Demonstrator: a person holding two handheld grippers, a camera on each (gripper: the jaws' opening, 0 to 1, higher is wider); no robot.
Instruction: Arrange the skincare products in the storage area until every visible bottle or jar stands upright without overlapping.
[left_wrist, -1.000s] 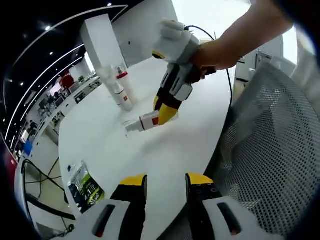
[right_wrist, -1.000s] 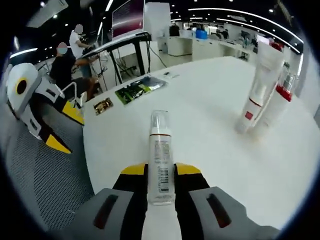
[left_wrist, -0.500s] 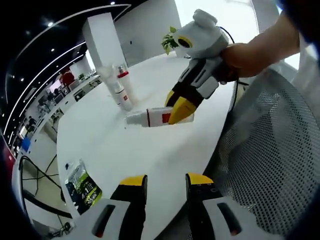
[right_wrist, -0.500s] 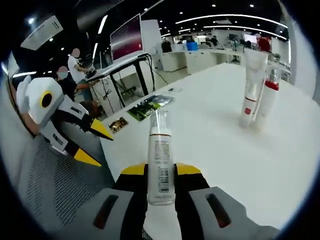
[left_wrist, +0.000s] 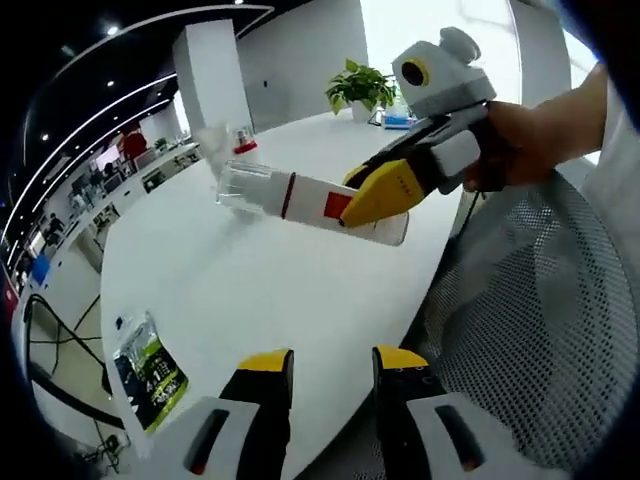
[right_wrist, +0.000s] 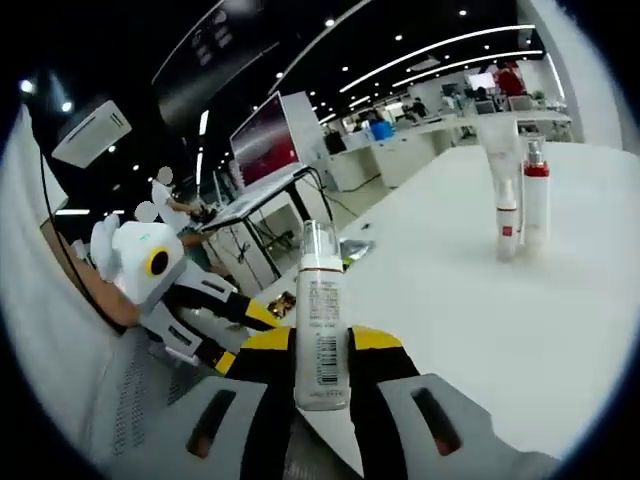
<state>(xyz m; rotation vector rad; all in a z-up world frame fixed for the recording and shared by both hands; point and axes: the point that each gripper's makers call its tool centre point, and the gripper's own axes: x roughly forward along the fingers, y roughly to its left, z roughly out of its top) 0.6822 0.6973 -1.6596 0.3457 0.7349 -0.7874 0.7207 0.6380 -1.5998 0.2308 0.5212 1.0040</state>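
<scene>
My right gripper (right_wrist: 320, 342) is shut on a clear pump bottle (right_wrist: 320, 300) with a red band and a barcode label. In the left gripper view that bottle (left_wrist: 300, 196) hangs level in the air above the white table (left_wrist: 230, 290), pinched by the right gripper (left_wrist: 385, 190), which a hand holds. My left gripper (left_wrist: 333, 362) is open with nothing between its jaws, low at the table's near edge. It also appears as the left gripper (right_wrist: 240, 335) beside the mesh chair. A white tube (right_wrist: 500, 185) and a red-capped bottle (right_wrist: 535, 200) stand upright side by side at the far end.
A grey mesh chair (left_wrist: 520, 330) sits right against the table edge. A green printed packet (left_wrist: 145, 365) lies near the table's left rim, with another small packet (right_wrist: 284, 304) close by. A potted plant (left_wrist: 362, 85) stands at the back. People stand at desks in the distance.
The right gripper has lifted the pump bottle off the table and carried it up, nearer the left camera. Both views have tilted upward. The left gripper stays open.
</scene>
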